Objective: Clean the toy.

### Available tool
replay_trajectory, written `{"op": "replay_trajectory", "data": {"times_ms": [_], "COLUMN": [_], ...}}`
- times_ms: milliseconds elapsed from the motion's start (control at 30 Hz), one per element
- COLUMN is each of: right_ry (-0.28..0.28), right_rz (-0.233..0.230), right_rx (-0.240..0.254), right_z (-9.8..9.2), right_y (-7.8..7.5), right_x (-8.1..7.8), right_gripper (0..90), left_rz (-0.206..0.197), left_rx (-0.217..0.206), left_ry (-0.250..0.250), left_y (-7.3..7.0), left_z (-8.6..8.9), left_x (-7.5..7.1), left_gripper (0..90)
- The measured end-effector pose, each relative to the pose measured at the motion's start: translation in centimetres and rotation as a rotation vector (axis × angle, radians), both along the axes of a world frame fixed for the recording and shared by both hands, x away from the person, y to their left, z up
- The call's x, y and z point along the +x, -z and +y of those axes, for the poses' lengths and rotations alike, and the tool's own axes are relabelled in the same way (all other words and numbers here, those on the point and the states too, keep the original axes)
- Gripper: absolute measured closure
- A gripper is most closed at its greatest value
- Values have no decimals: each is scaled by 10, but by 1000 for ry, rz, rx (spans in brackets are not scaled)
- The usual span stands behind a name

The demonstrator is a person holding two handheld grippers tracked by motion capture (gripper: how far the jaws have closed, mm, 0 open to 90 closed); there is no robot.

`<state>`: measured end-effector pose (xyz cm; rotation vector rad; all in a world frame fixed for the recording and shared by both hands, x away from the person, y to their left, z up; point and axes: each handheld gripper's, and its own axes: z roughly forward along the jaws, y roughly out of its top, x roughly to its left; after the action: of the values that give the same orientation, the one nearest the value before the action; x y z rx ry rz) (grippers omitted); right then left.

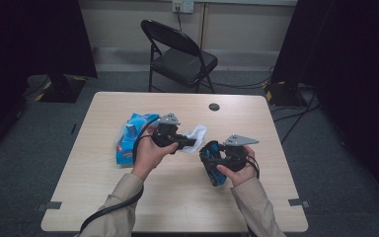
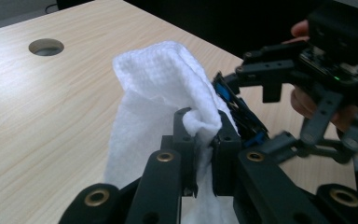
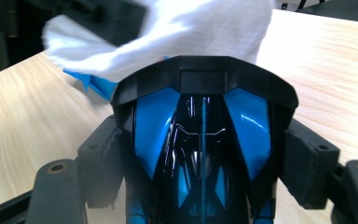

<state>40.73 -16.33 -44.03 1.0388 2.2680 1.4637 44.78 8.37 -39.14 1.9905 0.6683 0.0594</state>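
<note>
My left gripper (image 1: pixel 190 143) is shut on a white cloth (image 1: pixel 198 133) and holds it above the table's middle. In the left gripper view the cloth (image 2: pixel 158 93) bunches up between the jaws of my left gripper (image 2: pixel 204 128). Just right of it, my right gripper (image 1: pixel 212 163) is shut on a glossy black and blue mouse (image 1: pixel 211 165). In the right gripper view the mouse (image 3: pixel 203 135) sits between the pads (image 3: pixel 307 163), and the cloth (image 3: pixel 168 28) lies against its far end. The left gripper view has the mouse (image 2: pixel 242 116) right behind the cloth.
A blue packet (image 1: pixel 128 140) lies on the wooden table (image 1: pixel 128 197) left of my left hand. A round cable hole (image 1: pixel 214 106) sits near the far edge. A black folding chair (image 1: pixel 177 54) stands beyond the table.
</note>
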Motion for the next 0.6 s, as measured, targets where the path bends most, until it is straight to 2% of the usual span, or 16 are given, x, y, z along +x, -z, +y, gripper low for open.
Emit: {"op": "replay_trajectory", "data": {"times_ms": [233, 333, 367, 500, 600], "right_ry": [-31, -48, -48, -35, -25], "right_rz": [-10, -14, -15, -12, -11], "right_rx": [2, -4, -7, -6, 5], "right_z": [7, 10, 11, 7, 4], "right_y": [-2, -2, -2, -2, -3], "right_x": [-2, -4, -4, -3, -2], "right_gripper": [258, 258, 258, 258, 258], "left_rz": [11, 10, 1, 25, 26], "left_rx": [-6, 6, 15, 12, 10], "left_ry": [13, 30, 30, 41, 45], "left_y": [1, 1, 1, 2, 3], "left_z": [-17, -25, -26, -25, -23], "left_x": [6, 6, 6, 5, 3], "left_gripper": [834, 833, 834, 835, 835]}}
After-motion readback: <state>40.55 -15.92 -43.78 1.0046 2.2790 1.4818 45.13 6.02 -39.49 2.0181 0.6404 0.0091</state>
